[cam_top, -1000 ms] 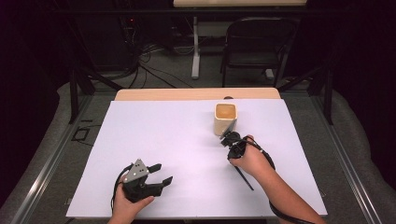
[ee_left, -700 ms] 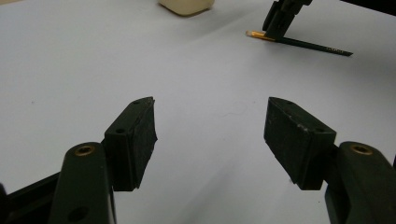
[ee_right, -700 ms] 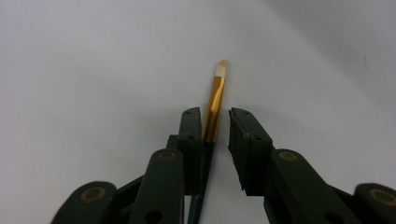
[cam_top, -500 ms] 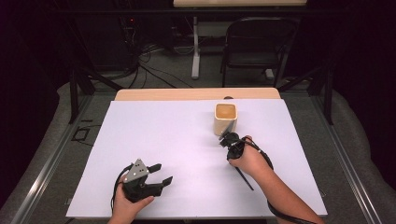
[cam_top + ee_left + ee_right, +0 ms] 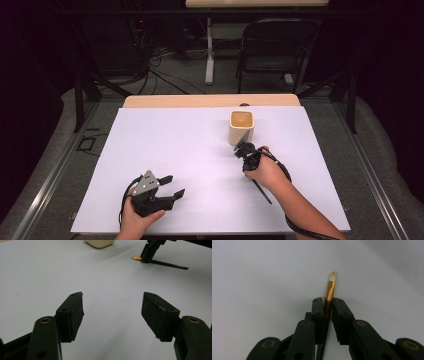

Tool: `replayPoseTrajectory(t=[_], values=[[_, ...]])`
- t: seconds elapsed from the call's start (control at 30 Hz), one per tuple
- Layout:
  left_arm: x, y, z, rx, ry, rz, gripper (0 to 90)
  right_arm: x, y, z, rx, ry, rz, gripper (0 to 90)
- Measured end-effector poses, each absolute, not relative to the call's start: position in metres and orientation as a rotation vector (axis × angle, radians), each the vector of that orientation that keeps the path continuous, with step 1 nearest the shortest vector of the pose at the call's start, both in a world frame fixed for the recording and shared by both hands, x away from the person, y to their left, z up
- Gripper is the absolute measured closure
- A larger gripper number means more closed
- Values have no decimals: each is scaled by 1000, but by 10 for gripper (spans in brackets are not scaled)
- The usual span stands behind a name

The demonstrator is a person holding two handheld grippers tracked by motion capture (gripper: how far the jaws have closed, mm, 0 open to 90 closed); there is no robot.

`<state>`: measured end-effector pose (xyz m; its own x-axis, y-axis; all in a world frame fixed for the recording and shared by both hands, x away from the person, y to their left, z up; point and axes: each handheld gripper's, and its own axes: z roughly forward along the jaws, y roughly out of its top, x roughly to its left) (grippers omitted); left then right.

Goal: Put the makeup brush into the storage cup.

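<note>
Pencil (image 5: pixel 329 293) is pinched near its gold eraser end by the right gripper (image 5: pixel 245 150), whose jaws have just been closing, down on the desk (image 5: pixel 200 145) beside the cup (image 5: pixel 241 127). Left gripper (image 5: pixel 167 187) is held wide open, nothing gripped.

We see a dark pencil (image 5: pixel 329 293) — gold ferrule, pale eraser tip — lying low across the white table (image 5: pixel 190 145), just beside the cream cup (image 5: pixel 242 127).

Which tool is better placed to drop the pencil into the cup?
Right. The right tool has just been closing on the pencil and sits beside the cup. The left tool is open, empty, farther away.
</note>
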<state>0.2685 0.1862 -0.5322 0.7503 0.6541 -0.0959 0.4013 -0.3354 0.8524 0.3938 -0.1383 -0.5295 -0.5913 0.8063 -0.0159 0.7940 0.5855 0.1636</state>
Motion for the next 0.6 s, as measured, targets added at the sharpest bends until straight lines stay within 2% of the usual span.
replayPoseTrajectory(t=[0.03,0.6], values=[[269,186,-532,1972,800,326,341,395,-138,-525,1384,2748,124,799],[269,187,-532,1977,795,332,341,396,-137,-526,1415,2742,134,834]])
